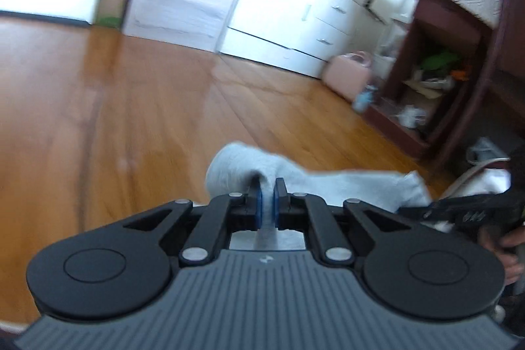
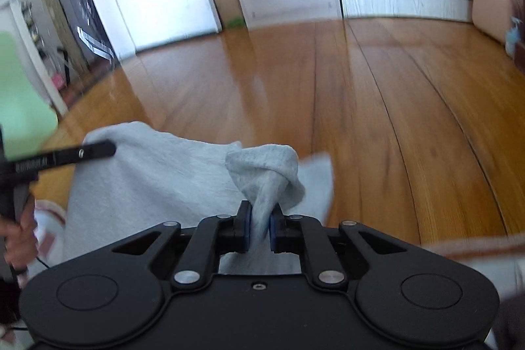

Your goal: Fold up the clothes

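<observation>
Both the left hand-held gripper (image 1: pixel 267 192) and the right hand-held gripper (image 2: pixel 261 215) are clamped nearly closed, pointing downward.

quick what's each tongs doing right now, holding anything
Left tongs: closed on the grey cloth.
Right tongs: closed on the same grey cloth, a bunched corner.

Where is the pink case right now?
The pink case sits on the wooden floor at the right of both wrist views, against the white drawers and beside the dark wooden shelf.
</observation>
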### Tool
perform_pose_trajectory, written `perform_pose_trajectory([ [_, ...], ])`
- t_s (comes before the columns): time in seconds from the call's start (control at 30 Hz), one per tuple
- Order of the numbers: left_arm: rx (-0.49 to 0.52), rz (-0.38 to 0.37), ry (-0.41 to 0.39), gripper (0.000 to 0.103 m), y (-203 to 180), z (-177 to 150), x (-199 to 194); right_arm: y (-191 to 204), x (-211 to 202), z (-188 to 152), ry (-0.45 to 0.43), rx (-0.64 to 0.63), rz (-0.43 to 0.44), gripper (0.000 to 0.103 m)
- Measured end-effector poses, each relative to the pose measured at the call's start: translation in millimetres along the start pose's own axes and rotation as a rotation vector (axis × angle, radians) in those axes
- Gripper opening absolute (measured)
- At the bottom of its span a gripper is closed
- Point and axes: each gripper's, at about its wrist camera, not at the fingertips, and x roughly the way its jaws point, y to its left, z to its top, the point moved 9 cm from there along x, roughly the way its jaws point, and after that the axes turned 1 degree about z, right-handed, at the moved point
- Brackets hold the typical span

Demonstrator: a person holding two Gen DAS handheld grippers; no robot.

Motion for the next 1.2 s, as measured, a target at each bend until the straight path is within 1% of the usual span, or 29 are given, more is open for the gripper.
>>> perform_pose_trajectory([
  [0.03, -0.012, 0.044, 0.088, 0.037, 9.3, -12.3, 16.6, -6.9, 11.3, 5.8, 0.005, 0.014, -0.019, 0.016],
  [0.07, -0.024, 0.087, 0.176, 0.048, 18.4, -24.5, 32.3, -17.0, 26.2, 4.9, 0.037, 0.036, -0.057, 0.026],
  [0.1, -0.041, 0.116, 0.248, 0.048, 26.1, -36.2, 42.6, -28.5, 41.3, 0.9, 0.085, 0.064, -0.107, 0.042],
  [0.13, -0.073, 0.095, 0.266, 0.046, 29.3, -46.2, 37.5, -41.1, 52.9, -9.1, 0.147, 0.104, -0.167, 0.043],
  [0.17, -0.105, 0.074, 0.285, 0.046, 32.5, -56.0, 32.3, -49.3, 56.6, -18.7, 0.175, 0.148, -0.204, 0.043],
  [0.2, -0.137, 0.047, 0.299, 0.048, 34.5, -65.2, 25.1, -54.2, 56.0, -28.3, 0.188, 0.197, -0.213, 0.043],
  [0.27, -0.195, -0.039, 0.303, 0.050, 30.9, -79.5, -2.2, -49.6, 35.7, -47.4, 0.160, 0.317, -0.116, 0.043],
  [0.33, -0.243, -0.118, 0.341, 0.050, 24.2, -98.5, -27.2, -39.7, 6.2, -70.2, 0.146, 0.425, 0.003, 0.045],
  [0.4, -0.277, -0.180, 0.375, 0.050, 10.5, -118.1, -46.4, -28.7, -25.1, -93.9, 0.128, 0.479, 0.079, 0.047],
  [0.47, -0.303, -0.235, 0.406, 0.050, -3.1, -136.9, -65.2, -21.7, -48.2, -116.5, 0.131, 0.477, 0.095, 0.048],
  [0.5, -0.288, -0.236, 0.410, 0.050, -8.7, -144.3, -70.5, -18.2, -58.8, -127.7, 0.133, 0.471, 0.096, 0.048],
  [0.53, -0.276, -0.230, 0.405, 0.048, -11.1, -150.2, -73.1, -14.4, -68.6, -138.9, 0.128, 0.466, 0.096, 0.048],
  [0.6, -0.270, -0.216, 0.397, 0.048, -14.1, -157.9, -73.0, -9.8, -78.3, -156.8, 0.121, 0.462, 0.093, 0.048],
  [0.7, -0.245, -0.189, 0.395, 0.045, -15.3, -156.1, -62.8, -5.6, -74.2, -171.0, 0.152, 0.413, 0.080, 0.048],
  [0.77, -0.211, -0.198, 0.390, 0.009, -21.2, -154.2, -62.6, -1.6, -64.4, -166.9, 0.166, 0.346, 0.055, 0.048],
  [0.8, -0.188, -0.197, 0.386, 0.000, -24.4, -153.3, -63.0, 2.0, -60.8, -165.5, 0.165, 0.305, 0.044, 0.048],
  [0.83, -0.147, -0.174, 0.376, 0.000, -28.4, -152.6, -65.4, 5.6, -57.3, -164.0, 0.163, 0.264, 0.032, 0.033],
  [0.87, -0.105, -0.141, 0.372, 0.000, -31.2, -153.0, -67.5, 10.1, -54.6, -161.5, 0.161, 0.213, 0.013, 0.007],
  [0.9, -0.059, -0.073, 0.391, 0.000, -29.8, -156.9, -69.1, 15.9, -55.8, -156.9, 0.152, 0.145, -0.028, 0.003],
  [0.93, -0.017, -0.011, 0.409, 0.000, -27.6, -160.7, -71.0, 20.2, -62.3, -153.4, 0.134, 0.106, -0.073, 0.002],
  [0.97, -0.002, 0.023, 0.419, 0.000, -23.2, -164.8, -72.5, 21.1, -69.0, -154.1, 0.129, 0.095, -0.107, 0.002],
  [1.07, -0.094, 0.010, 0.435, 0.000, -10.8, -165.6, -77.8, 10.5, -69.9, -168.2, 0.173, 0.067, -0.178, 0.001],
  [1.13, -0.103, 0.038, 0.442, 0.000, -4.9, -162.3, -79.4, 1.8, -64.1, -173.4, 0.189, 0.115, -0.218, 0.000],
  [1.2, -0.062, 0.084, 0.436, 0.000, -3.0, -159.8, -81.6, 4.2, -65.0, -169.8, 0.188, 0.147, -0.241, 0.000],
])
